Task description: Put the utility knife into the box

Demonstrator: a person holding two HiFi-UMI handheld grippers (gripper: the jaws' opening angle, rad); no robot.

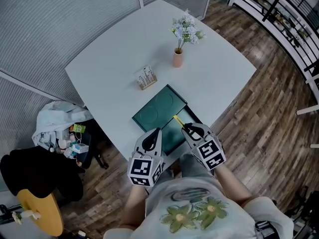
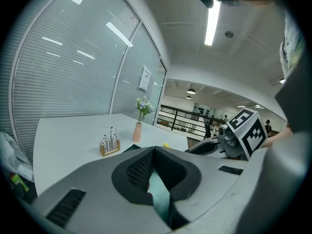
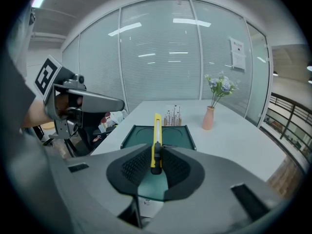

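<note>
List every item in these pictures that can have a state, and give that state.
utility knife: gripped, held over the box, not yet inside.
box: open, flat on the table near its edge.
right gripper: shut on the utility knife.
left gripper: shut, empty.
vase of flowers: upright on the table.
wooden holder: upright on the table.

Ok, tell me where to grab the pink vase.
Grip the vase around its lower body, coming in level from the side nearest you. It stands upright and narrow, and the flowers spread above its mouth, likely blocking a grab from the top.
</note>
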